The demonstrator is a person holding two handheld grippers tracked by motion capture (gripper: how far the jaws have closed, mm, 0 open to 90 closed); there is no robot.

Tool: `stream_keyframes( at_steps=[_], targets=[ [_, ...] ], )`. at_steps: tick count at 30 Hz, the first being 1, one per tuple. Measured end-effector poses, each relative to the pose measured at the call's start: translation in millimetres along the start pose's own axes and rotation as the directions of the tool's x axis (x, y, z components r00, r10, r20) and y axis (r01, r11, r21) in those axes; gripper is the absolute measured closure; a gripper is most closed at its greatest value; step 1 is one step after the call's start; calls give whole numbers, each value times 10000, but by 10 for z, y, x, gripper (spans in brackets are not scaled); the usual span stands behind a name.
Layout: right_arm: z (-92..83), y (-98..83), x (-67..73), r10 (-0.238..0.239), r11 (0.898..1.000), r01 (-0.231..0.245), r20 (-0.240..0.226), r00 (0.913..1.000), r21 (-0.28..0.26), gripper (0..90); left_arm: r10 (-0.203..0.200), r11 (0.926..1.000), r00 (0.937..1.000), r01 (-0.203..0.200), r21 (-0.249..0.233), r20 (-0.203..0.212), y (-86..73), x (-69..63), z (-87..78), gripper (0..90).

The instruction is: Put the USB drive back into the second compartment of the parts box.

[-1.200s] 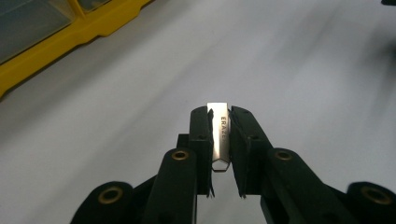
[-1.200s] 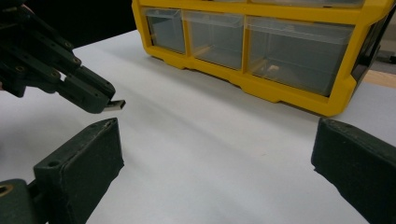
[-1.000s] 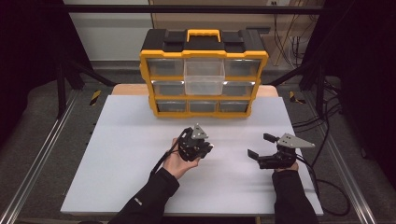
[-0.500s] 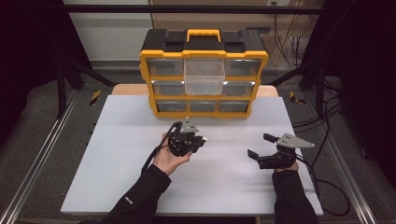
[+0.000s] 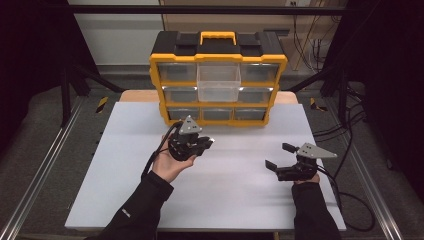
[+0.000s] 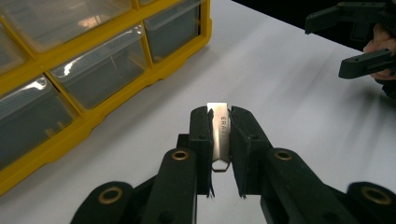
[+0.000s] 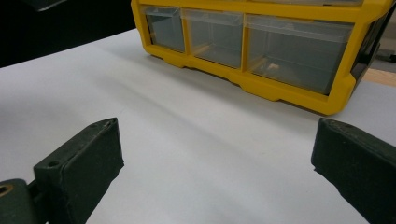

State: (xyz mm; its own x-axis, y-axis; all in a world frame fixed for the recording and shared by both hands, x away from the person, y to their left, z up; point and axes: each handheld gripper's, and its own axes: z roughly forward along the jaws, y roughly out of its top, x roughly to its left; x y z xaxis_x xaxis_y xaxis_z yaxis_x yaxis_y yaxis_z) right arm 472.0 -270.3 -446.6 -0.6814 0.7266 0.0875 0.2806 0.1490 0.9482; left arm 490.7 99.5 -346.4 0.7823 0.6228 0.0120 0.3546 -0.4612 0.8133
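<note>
High view: a yellow-and-black drawer cabinet [image 5: 218, 80] stands at the far edge of the white table [image 5: 125, 180]. Its clear middle drawer [image 5: 218, 82] in the top row is pulled out toward the person and looks empty. The left gripper [image 5: 206, 142] hangs above the table just in front of the cabinet's bottom row, with something small and bright at its tip. The right gripper [image 5: 280, 156] rests well apart on the right, its jaws spread wide with nothing between them.

Left gripper view: the two black jaws are clamped narrow on a thin metal blade [image 6: 220, 130], which stands upright between the pads, lettering along its face. The cabinet's translucent lower drawers [image 6: 100, 74] lie to the left; what they hold cannot be made out through the fronts. The right gripper shows at the top right corner.

Right gripper view: the jaws stand far apart over bare table. The cabinet's bottom row of drawers [image 7: 287, 51] lies ahead; faint small pieces show inside them, too blurred to name.
</note>
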Motion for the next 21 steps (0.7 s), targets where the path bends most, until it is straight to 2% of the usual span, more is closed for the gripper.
stream_keyframes(
  at_steps=[21],
  targets=[
    [4, 1, 2, 20, 10000, -20, 1, 10000, 3, 23, -88, 9975, 9998, 74, -701, -201, 242, 127, -416, 789]
  ],
)
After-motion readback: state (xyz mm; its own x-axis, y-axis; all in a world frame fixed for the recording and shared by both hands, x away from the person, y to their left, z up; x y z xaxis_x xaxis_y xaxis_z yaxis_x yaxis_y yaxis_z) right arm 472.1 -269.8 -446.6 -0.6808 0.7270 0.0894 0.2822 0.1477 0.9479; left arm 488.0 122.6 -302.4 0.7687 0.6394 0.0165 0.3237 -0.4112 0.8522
